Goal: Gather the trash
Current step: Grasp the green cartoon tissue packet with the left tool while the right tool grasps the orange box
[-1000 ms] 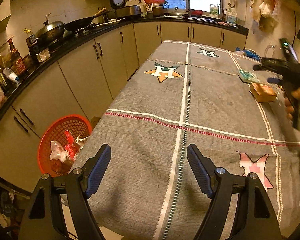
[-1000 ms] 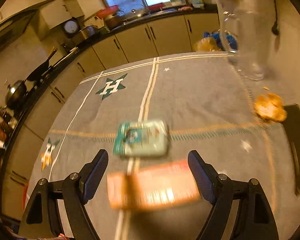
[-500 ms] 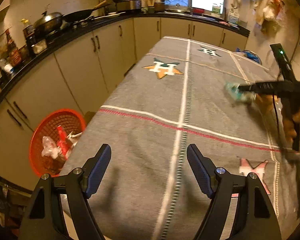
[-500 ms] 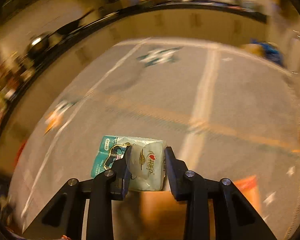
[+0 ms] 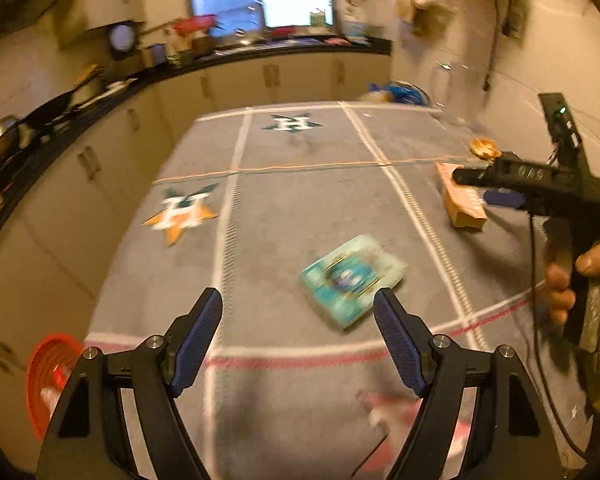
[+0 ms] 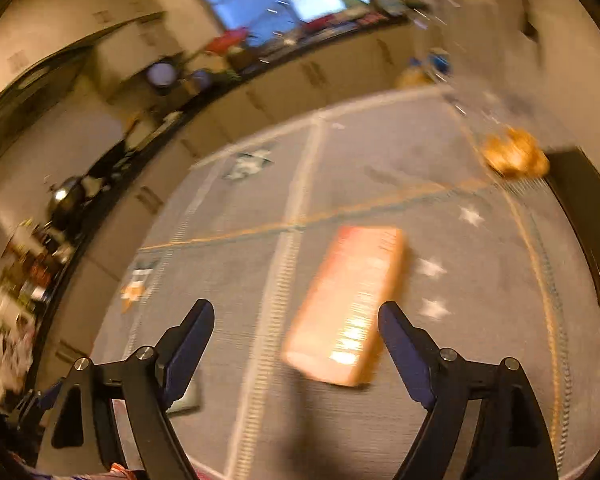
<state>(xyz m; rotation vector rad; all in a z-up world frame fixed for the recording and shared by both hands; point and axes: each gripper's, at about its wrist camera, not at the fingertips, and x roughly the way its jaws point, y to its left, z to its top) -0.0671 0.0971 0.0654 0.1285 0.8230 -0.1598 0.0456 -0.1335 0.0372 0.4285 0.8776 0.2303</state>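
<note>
A teal tissue packet point(image 5: 352, 278) lies on the grey tablecloth, just ahead of my open, empty left gripper point(image 5: 298, 334) and a little to its right. An orange carton point(image 6: 348, 304) lies flat on the cloth just ahead of my right gripper point(image 6: 296, 344), which is open and empty; the carton also shows in the left wrist view point(image 5: 462, 200), partly behind the right gripper's body point(image 5: 540, 188). A crumpled orange-brown scrap point(image 6: 514, 156) lies farther back at the right; it shows in the left wrist view too point(image 5: 485, 147). A red basket point(image 5: 50, 376) with trash stands on the floor at the table's left.
The grey tablecloth point(image 5: 300, 184) has star patterns and stripes. A dark flat object point(image 6: 588, 216) lies at the table's right edge. Kitchen counters with pans and bottles point(image 5: 60, 104) run along the left and back. A blue and yellow heap point(image 5: 396, 94) sits at the far end.
My right gripper has let go of the teal packet, which now lies mid-table before the left gripper. The right gripper has opened and swung over the orange carton. The left view has swung right.
</note>
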